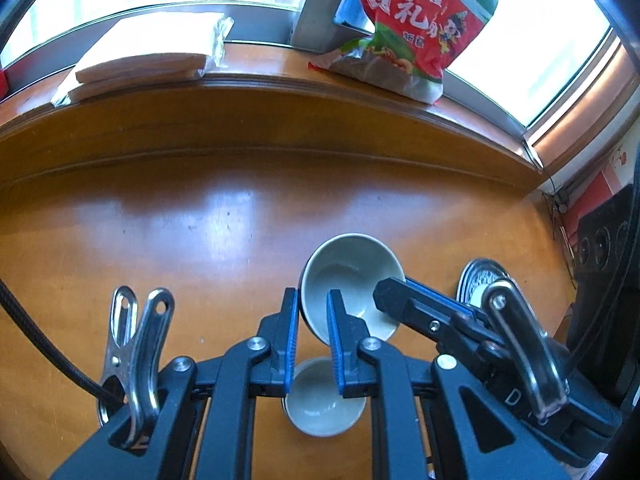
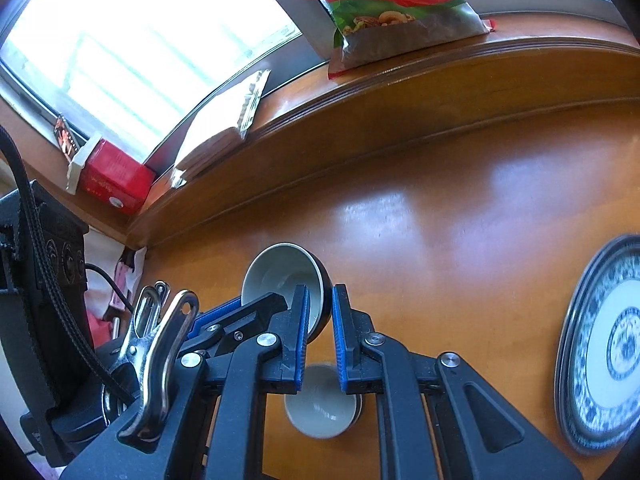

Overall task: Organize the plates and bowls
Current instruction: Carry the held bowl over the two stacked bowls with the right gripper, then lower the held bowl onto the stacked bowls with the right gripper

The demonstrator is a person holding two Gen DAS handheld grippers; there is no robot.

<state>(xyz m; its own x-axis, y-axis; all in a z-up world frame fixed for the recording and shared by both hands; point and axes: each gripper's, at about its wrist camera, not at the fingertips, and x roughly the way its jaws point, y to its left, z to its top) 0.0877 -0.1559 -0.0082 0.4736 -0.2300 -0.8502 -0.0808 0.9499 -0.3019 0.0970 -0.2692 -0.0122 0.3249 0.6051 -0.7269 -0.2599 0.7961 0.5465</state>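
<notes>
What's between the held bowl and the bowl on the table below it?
Nothing visible. The held bowl, gripped at opposite rims by the left gripper and right gripper, hangs tilted above the second bowl. Only bare table surrounds it; the patterned plate sits off to the side.

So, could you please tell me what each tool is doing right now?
Left tool: shut on the grey ceramic bowl.
Right tool: shut on the same bowl's opposite rim.
</notes>
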